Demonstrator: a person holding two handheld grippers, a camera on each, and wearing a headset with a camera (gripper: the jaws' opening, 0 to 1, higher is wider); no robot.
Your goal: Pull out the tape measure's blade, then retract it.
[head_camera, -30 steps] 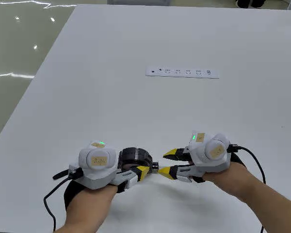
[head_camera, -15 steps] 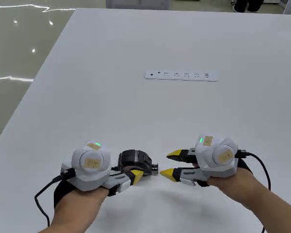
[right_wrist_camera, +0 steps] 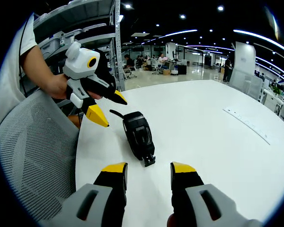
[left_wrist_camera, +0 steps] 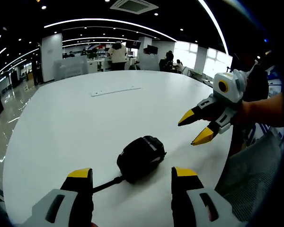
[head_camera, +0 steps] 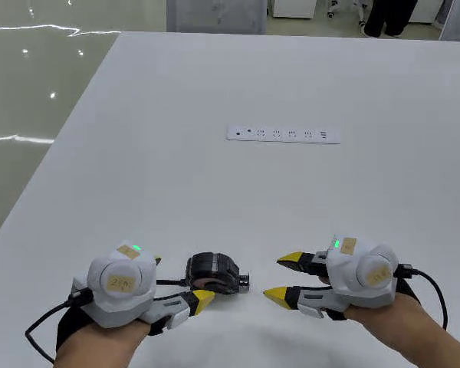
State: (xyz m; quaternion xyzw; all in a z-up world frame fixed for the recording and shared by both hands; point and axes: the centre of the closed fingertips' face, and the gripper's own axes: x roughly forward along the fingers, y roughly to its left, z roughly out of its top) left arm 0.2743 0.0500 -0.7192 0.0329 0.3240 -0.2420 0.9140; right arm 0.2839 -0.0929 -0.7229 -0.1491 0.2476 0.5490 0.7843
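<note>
A black tape measure (head_camera: 212, 273) lies on the white table (head_camera: 215, 176), its blade tip poking out on the right side. My left gripper (head_camera: 180, 282) stands open just left of it, and in the left gripper view its jaws flank the tape measure (left_wrist_camera: 141, 157) without touching it. My right gripper (head_camera: 282, 276) is open a short way to the right, yellow tips aimed at the blade end. In the right gripper view the tape measure (right_wrist_camera: 138, 135) lies ahead of the open right gripper (right_wrist_camera: 149, 166), with the left gripper (right_wrist_camera: 110, 109) beyond it. The right gripper (left_wrist_camera: 194, 128) also shows in the left gripper view.
A white power strip (head_camera: 284, 135) lies farther back on the table. The table's left edge drops to a glossy floor (head_camera: 31, 92). A grey mesh chair (right_wrist_camera: 33, 142) is close behind the near edge. People stand in the far background.
The left gripper has let go of the tape measure and drawn back to the left. The right gripper has backed off to the right. The tape measure stays on the table.
</note>
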